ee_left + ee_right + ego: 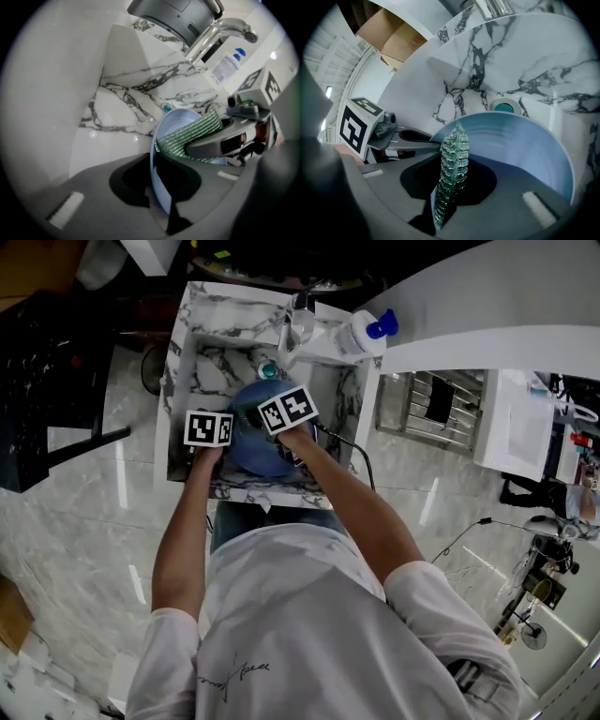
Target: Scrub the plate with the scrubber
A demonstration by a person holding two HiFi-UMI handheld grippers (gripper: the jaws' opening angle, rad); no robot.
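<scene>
Left gripper [161,201]: jaws clamped on the near rim of the blue plate [174,123]. The rim shows edge-on between them, and the plate is held tilted up on its edge inside the basin.

Right gripper [445,206]: jaws pinched tight on the green mesh scrubber [453,159], which sticks up out of them edge-on. In the left gripper view the scrubber lies against the plate's inner face, so contact looks made. The right gripper sits just right of the left one, and their marker cubes are almost side by side in the head view.

Step, as a judgement: the scrub itself is in hand, with the pad on the face. I can't tell how much of the face has been covered. No foam or dirt shows, just plain blue.

Next move calls for dragging the scrubber across the face under even pressure while the left gripper keeps the rim firm. The plate is gripped at one rim point only, so a hard push could pivot it in the jaws or knock it against the basin wall.

Outward:
- The plate is within the white, grey-veined sink [178,381], nearer its near wall.
- A teal drain plug [505,107] sits on the basin floor just beyond the plate's far edge.
- The chrome tap [220,30] is at the far right of the basin.
- A white bottle with a blue cap [367,332] stands on the ledge to the tap's right.
</scene>
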